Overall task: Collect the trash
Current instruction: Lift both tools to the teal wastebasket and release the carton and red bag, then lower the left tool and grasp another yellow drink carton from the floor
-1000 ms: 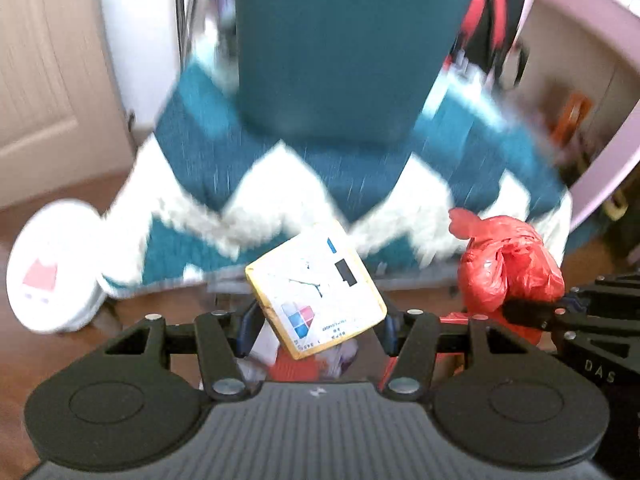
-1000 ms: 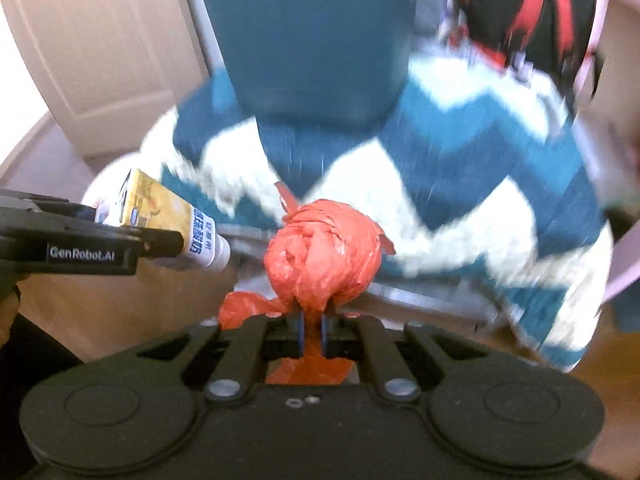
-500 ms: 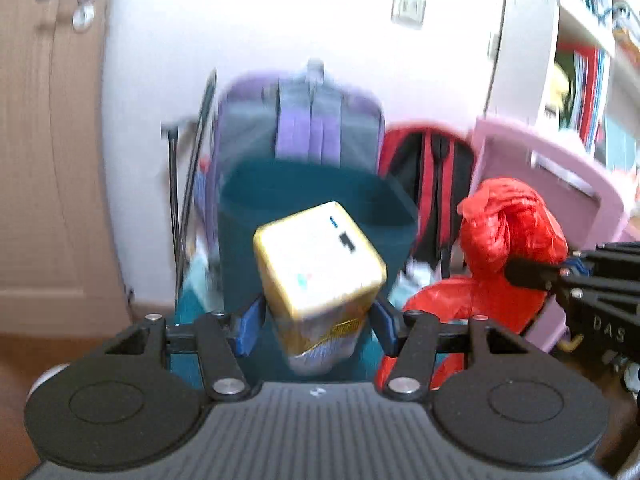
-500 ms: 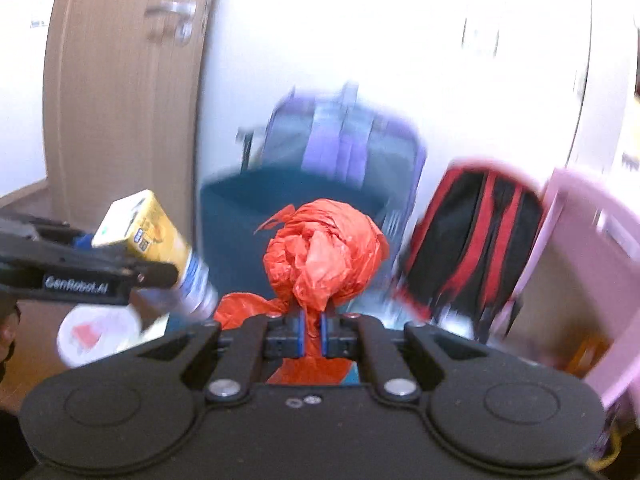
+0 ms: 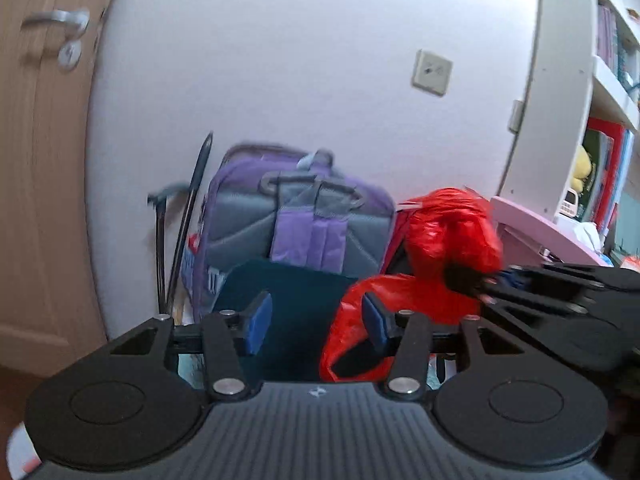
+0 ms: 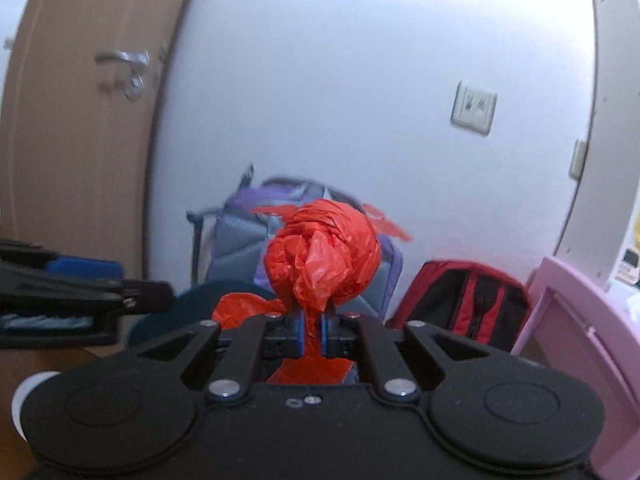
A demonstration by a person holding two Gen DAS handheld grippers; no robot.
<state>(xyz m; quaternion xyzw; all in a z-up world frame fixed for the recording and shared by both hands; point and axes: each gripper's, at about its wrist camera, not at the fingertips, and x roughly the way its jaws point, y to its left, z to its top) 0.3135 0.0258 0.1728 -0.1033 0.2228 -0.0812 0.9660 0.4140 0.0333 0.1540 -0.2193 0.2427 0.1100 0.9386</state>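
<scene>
A pale wall (image 5: 304, 80) fills the background, with a cream socket plate (image 5: 433, 73) on it and a wooden door (image 5: 36, 168) with a metal lever handle (image 5: 60, 24) at the left. At the right stands a white bookshelf (image 5: 568, 92) with books and a yellow soft toy, and below it a pink piece of furniture (image 6: 576, 344). Against the wall lean a purple and grey backpack (image 5: 304, 216) and, in the right wrist view, a red and black backpack (image 6: 468, 304). In front of the purple pack stands a dark teal bin (image 5: 292, 312), its rim just past the fingertips.

The left gripper (image 5: 316, 320) has its blue pads apart with nothing between them; its jaws have just been closing a little, and only the bin shows through the gap. The right gripper (image 6: 314, 330) is pinched narrow on the neck of a red plastic bag (image 6: 324, 260), whose knotted bundle bulges above the pads while the rest hangs below. The bag is held close beside the left gripper, above the bin's right side.
</scene>
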